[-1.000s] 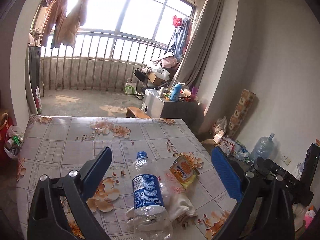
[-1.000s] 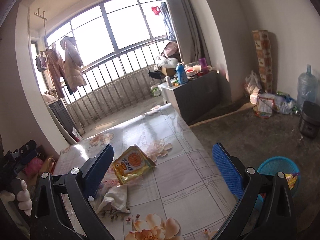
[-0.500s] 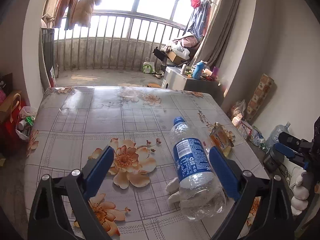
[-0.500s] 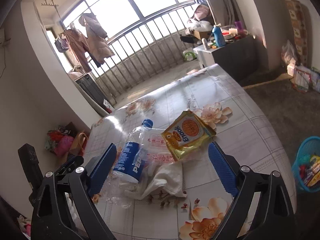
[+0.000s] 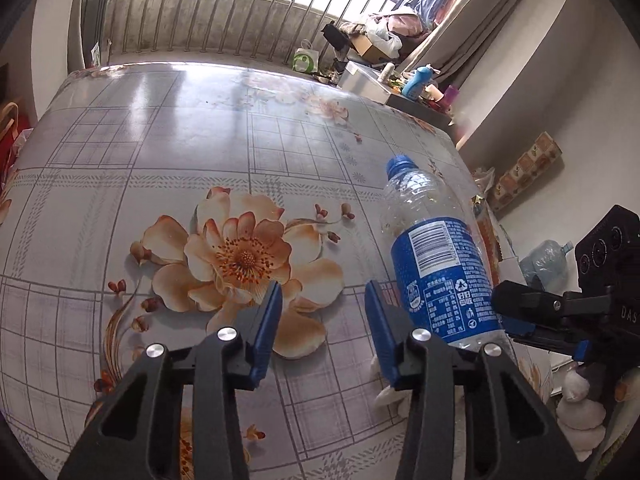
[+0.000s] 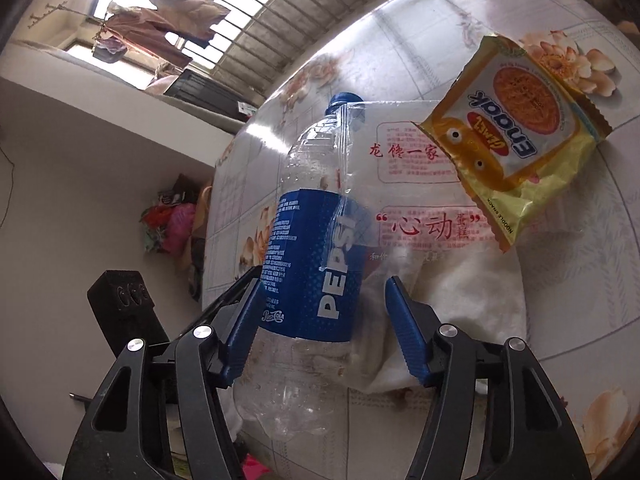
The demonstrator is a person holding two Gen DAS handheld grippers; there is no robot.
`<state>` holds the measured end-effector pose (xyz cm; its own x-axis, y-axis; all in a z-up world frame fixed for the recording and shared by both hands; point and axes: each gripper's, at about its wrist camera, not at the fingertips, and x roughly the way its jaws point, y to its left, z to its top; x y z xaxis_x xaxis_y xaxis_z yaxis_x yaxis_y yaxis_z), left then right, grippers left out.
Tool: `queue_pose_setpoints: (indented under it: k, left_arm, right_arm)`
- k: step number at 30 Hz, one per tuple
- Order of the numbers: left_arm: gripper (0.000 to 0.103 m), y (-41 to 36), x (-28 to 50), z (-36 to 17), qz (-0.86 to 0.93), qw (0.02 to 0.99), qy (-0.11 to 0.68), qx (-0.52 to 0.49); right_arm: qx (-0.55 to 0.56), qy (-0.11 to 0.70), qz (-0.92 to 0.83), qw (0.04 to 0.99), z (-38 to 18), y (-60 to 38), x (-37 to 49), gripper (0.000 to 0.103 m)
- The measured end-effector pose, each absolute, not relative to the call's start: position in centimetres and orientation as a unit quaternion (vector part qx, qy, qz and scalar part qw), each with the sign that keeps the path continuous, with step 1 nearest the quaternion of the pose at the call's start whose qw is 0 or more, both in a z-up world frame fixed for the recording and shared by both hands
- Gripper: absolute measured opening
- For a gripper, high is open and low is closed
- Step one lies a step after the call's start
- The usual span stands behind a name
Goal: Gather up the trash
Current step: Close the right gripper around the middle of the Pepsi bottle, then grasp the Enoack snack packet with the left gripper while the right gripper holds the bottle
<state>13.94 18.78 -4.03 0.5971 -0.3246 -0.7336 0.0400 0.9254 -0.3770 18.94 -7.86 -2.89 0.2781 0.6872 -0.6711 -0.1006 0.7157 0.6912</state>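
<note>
Clear plastic bottle, blue label, lying on the floral worktop beside a yellow snack packet and a white cloth. Step in hand, as I judge it: first pickup. My right tongs straddle the labelled middle, jaws closing, far pad not yet on it. My left tongs are closing on nothing, with the bottle just outside them. Next: seat both right pads, squeeze gently since the thin wall will buckle, lift clear of the cloth

Left hand-held gripper closing; right hand-held gripper closing
</note>
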Motion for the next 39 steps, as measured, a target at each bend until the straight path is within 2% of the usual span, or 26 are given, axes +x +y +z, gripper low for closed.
queue_pose_setpoints:
  k: [4,12,13,16,28,39]
  left_arm:
    - [0.032,18.0,15.0,-4.7,-0.120,0.873,0.445,-0.158]
    - [0.032,17.9,16.2,-4.6,-0.129,0.870,0.448,-0.162]
    - [0.032,17.7,16.4,-4.5,-0.133,0.869,0.450,-0.161]
    - [0.030,17.5,16.5,-4.2,-0.139,0.864,0.454,-0.166]
    - [0.030,16.6,11.9,2.1,-0.138,0.900,0.394,-0.125]
    - [0.030,9.5,9.7,6.4,-0.198,0.908,0.361,-0.076]
  right_arm:
    - [0.273,0.544,0.265,0.748,-2.4,-7.3,19.4,0.059]
    - [0.284,0.556,0.284,0.728,-2.7,-7.0,19.9,0.062]
    - [0.285,0.555,0.288,0.726,-2.8,-6.9,20.0,0.057]
    - [0.296,0.550,0.293,0.724,-2.8,-7.2,20.0,0.055]
    - [0.313,0.483,0.369,0.730,1.8,-8.7,17.5,0.054]
    - [0.373,0.412,0.377,0.741,4.1,-15.9,14.7,0.054]
